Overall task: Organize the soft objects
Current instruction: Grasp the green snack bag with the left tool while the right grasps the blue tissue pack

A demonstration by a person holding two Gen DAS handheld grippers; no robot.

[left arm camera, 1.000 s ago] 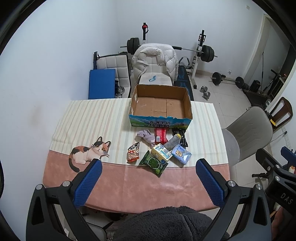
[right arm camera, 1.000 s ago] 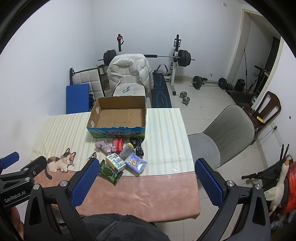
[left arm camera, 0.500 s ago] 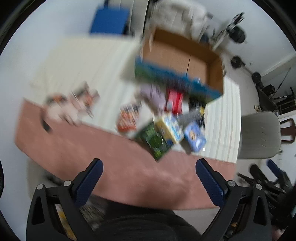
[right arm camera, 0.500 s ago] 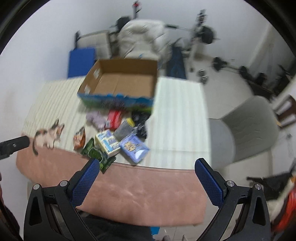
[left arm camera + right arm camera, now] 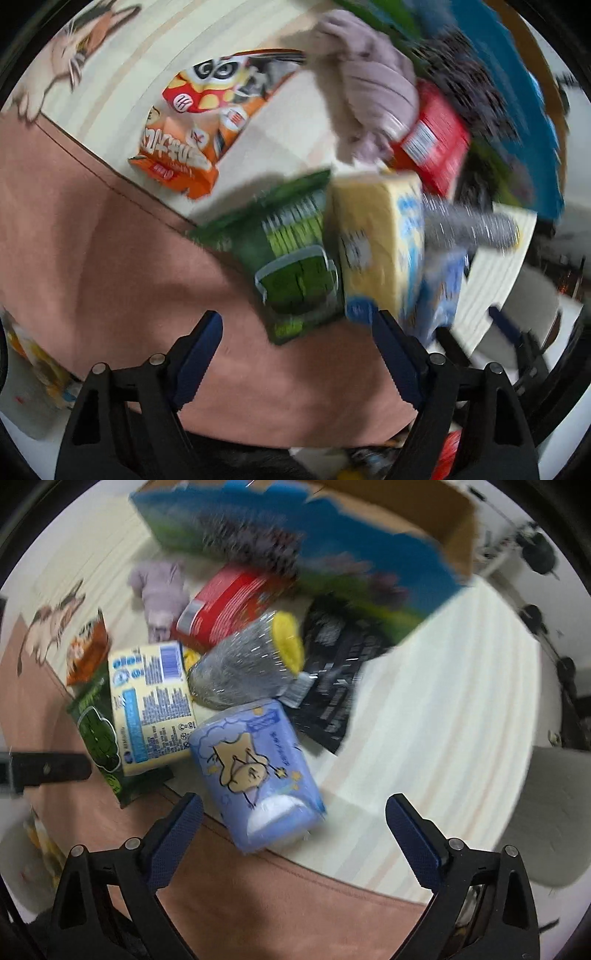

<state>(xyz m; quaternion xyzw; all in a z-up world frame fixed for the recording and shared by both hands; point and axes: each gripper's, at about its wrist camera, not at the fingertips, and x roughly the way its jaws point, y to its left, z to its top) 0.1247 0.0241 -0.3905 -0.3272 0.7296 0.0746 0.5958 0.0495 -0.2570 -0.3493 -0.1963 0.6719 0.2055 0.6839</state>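
Observation:
A pile of small packs lies on the table before a blue cardboard box (image 5: 369, 542). My left gripper (image 5: 297, 325) is open, just short of a green snack pack (image 5: 291, 258) and a yellow pack (image 5: 373, 236). An orange snack bag (image 5: 199, 122), a lilac cloth (image 5: 369, 92) and a red pack (image 5: 432, 144) lie beyond. My right gripper (image 5: 293, 806) is open, close over a blue tissue pack (image 5: 258, 771). A grey pouch with a yellow end (image 5: 251, 657), a black pack (image 5: 336, 679) and the yellow pack (image 5: 151, 698) lie behind it.
The tablecloth is striped cream (image 5: 443, 701) with a pink front band (image 5: 110, 258) and a cat print (image 5: 74, 48). A grey chair (image 5: 546, 812) stands right of the table. The left gripper's body (image 5: 48, 768) shows at the left edge of the right wrist view.
Both grippers have dropped fast from high above the table to just above the pile. Both stay open. The views are motion-blurred.

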